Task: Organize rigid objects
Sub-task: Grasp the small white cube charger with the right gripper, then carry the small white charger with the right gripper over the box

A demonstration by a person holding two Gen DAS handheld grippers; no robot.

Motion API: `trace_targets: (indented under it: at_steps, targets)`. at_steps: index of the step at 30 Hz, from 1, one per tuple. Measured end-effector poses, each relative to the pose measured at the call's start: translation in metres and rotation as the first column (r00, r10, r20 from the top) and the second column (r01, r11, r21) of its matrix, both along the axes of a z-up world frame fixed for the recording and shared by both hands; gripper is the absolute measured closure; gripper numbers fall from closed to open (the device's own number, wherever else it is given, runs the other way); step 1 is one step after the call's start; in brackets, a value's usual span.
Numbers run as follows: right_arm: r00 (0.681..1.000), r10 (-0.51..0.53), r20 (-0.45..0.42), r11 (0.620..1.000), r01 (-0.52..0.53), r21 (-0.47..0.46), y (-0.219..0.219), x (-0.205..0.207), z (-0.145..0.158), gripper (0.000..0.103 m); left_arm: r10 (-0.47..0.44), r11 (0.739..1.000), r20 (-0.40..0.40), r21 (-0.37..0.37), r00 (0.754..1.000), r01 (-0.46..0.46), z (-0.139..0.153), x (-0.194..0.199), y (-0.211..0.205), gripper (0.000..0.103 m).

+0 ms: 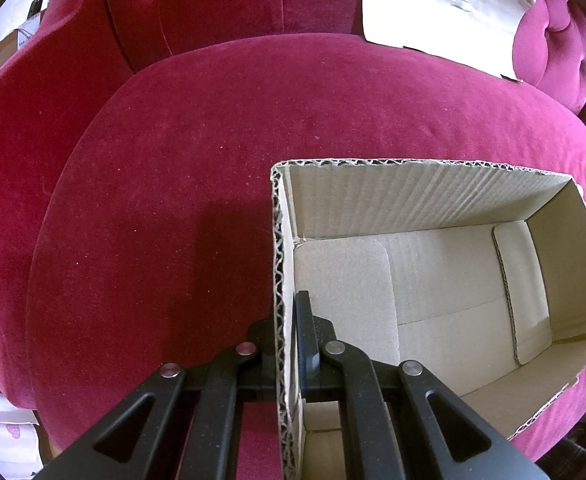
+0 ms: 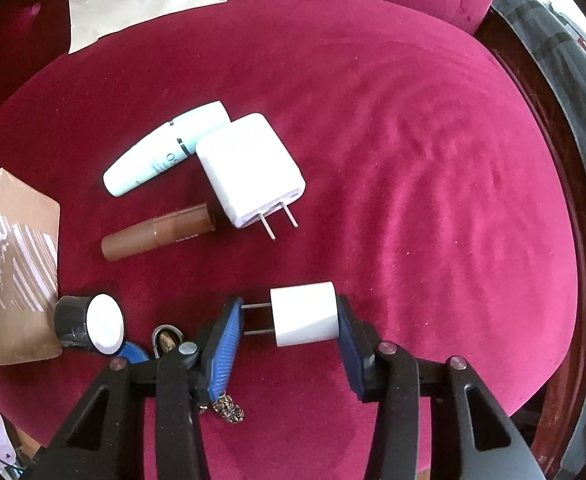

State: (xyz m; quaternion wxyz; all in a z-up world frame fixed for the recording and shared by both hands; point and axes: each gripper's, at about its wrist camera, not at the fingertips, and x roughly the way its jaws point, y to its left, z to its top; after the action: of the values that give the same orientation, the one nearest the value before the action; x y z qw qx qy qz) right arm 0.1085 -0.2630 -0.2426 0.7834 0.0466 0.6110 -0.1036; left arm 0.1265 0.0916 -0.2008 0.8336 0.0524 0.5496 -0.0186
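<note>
Over velvet seat, right hand-held gripper [image 2: 289, 330] down-tilted, straddling small charger [image 2: 305, 314]

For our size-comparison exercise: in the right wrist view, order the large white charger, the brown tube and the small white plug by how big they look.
1. large white charger
2. brown tube
3. small white plug, though it lies nearest the camera, so its look is inflated.

The seat cushion [image 2: 413, 140] is deep magenta velvet. The cardboard box [image 1: 433, 200] is pale tan inside, with ribbed walls; its outside carries white stripes. Two chargers are white: the large charger [image 2: 249, 164] and the small charger [image 2: 305, 314]. One tube [image 2: 165, 148] is pale mint, another tube [image 2: 157, 234] brown. The right hand-held gripper [image 2: 285, 334] has blue ridged pads on black arms.
</note>
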Motion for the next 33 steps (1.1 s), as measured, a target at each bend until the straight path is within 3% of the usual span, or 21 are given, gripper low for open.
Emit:
trace_targets:
  at_steps: [15,33]
  targets:
    - [1.000,0.001,0.016,1.000,-0.001,0.009,0.001,-0.003,0.025,0.054,-0.001,1.000,-0.001,-0.005,1.000,0.001,0.000,0.000,0.002,0.099]
    - [0.988,0.059,0.146,0.998,-0.059,-0.008,0.033,-0.002,0.088,0.054,-0.004,1.000,0.002,-0.005,1.000,0.004,0.000,0.001,0.005,0.099]
